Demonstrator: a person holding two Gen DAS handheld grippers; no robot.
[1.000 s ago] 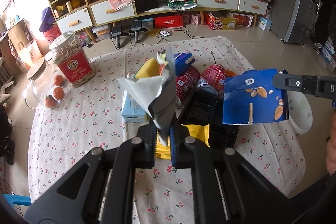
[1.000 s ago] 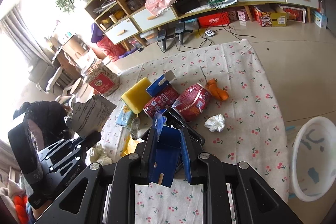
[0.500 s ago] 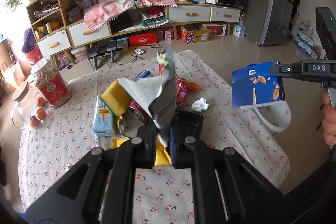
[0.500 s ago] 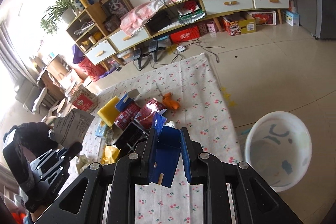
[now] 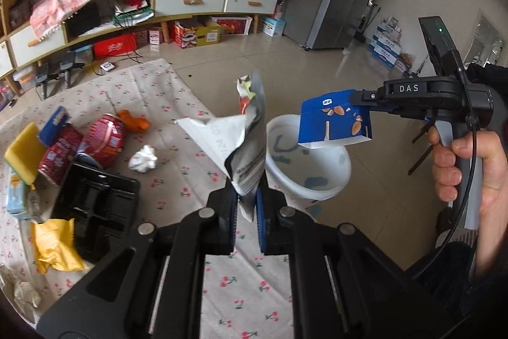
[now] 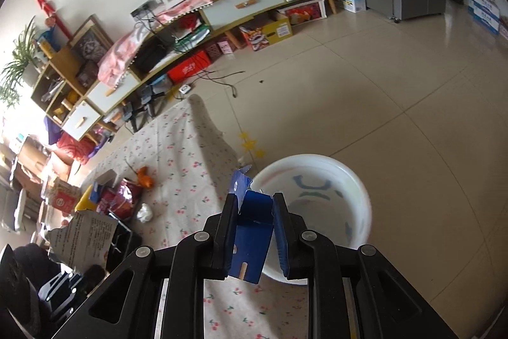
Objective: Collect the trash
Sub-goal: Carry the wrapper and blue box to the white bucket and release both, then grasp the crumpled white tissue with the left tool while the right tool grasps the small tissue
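My left gripper is shut on a crumpled silver-white snack wrapper, held above the table edge beside the white bin. My right gripper is shut on a blue almond carton; the left wrist view shows the carton hanging over the bin's rim. The bin stands on the floor just right of the table and holds a few scraps.
On the cherry-print tablecloth lie a black plastic tray, red cans, a yellow sponge, a yellow wrapper, a white paper ball and an orange scrap. Shelving lines the far wall.
Both grippers swung right, off the table's middle toward the bin, each still holding its item. The blue carton now hangs over the bin.
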